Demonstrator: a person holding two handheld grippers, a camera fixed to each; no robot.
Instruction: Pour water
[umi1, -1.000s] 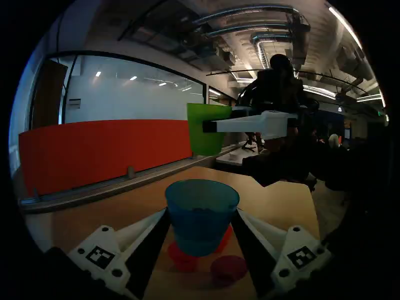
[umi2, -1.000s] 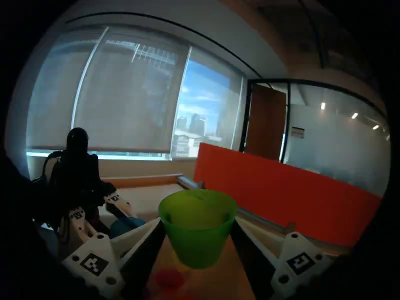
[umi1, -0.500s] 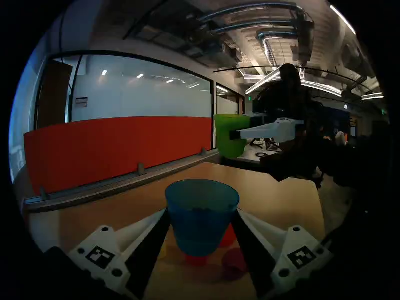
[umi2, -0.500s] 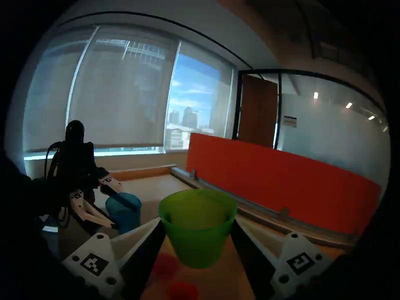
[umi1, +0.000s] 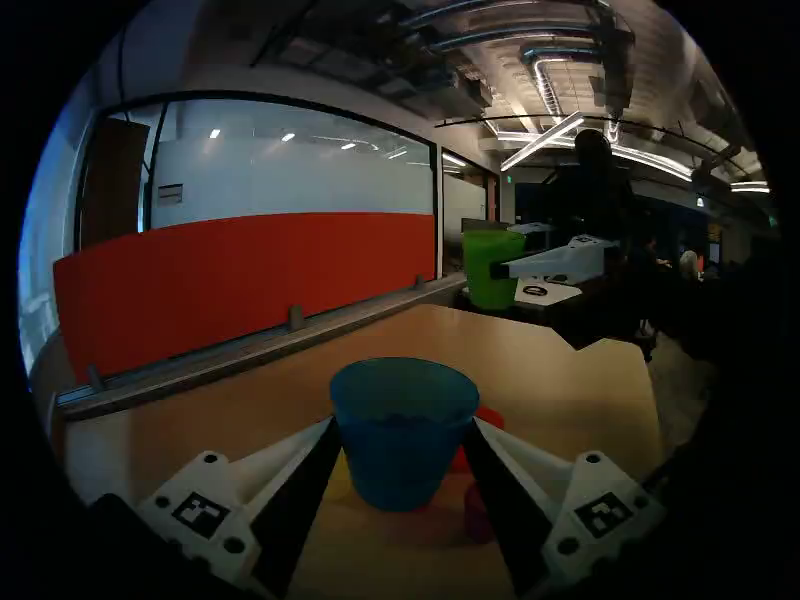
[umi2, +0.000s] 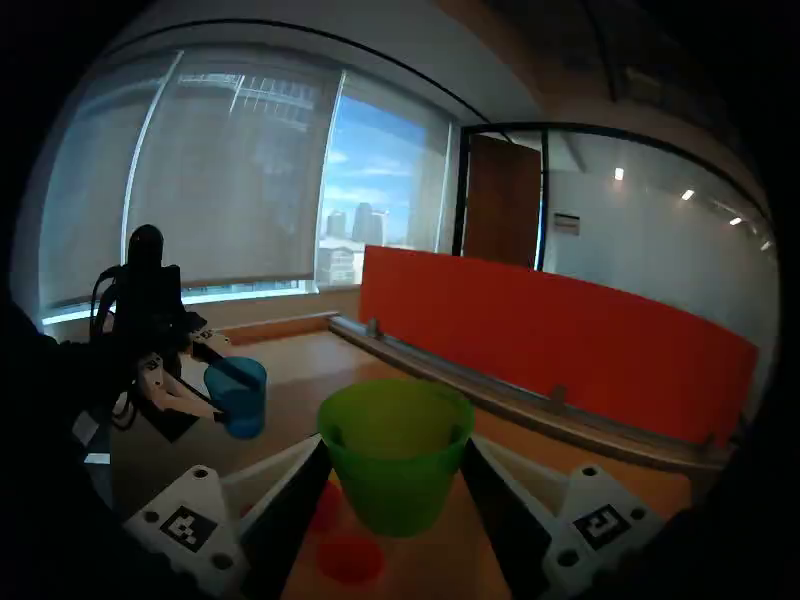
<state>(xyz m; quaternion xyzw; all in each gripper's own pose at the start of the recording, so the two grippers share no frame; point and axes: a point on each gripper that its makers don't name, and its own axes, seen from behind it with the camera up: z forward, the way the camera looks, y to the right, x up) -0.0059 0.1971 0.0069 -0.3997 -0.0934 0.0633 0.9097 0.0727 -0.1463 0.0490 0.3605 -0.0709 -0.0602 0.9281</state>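
Table (umi1: 560, 370) under blue cup (umi1: 404, 430), green cup (umi2: 396, 450); orange partition (umi1: 250, 270), windows (umi2: 230, 180).

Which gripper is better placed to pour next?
Right, probably: the right gripper holds the green cup higher than the blue cup in the left gripper; the cups are well apart.

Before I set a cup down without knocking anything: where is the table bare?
Bare table runs along the rail under the red divider. It is crowded beneath the blue cup and green cup, where small red pieces lie.
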